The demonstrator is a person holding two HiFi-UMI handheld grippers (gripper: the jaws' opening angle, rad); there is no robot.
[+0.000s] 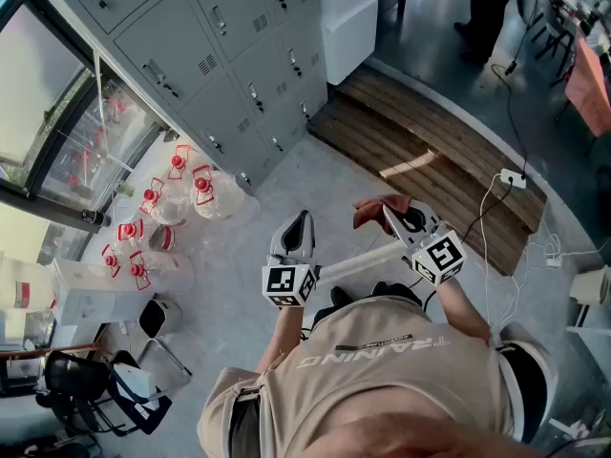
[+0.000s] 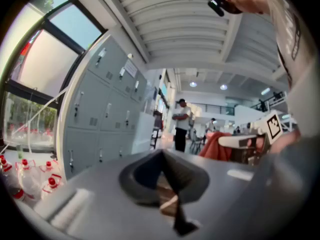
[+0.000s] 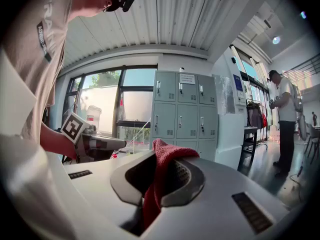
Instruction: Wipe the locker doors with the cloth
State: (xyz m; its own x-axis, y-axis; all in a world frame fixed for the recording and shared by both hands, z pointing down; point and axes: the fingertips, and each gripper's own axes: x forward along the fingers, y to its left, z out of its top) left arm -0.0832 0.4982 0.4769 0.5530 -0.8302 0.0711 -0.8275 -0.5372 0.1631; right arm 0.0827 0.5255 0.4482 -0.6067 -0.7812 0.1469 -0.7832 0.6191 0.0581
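Cloth (image 3: 165,156) — red — sits pinched in my right gripper (image 1: 401,219), jaws closed on it. My left gripper (image 2: 163,159) has jaws together, holding nothing. Grey locker doors (image 3: 185,116) stand well apart, ahead.

Your left gripper (image 1: 300,225) is held out in front of your chest, jaws closed together with nothing in them. Your right gripper (image 1: 389,214) is near it and not touching, jaws clamped on the red cloth (image 1: 374,208), which bunches up past the tips. Both point away from your torso, tips angled slightly toward each other. Your forearms are bare with the elbows bent. Both marker cubes face the head camera.
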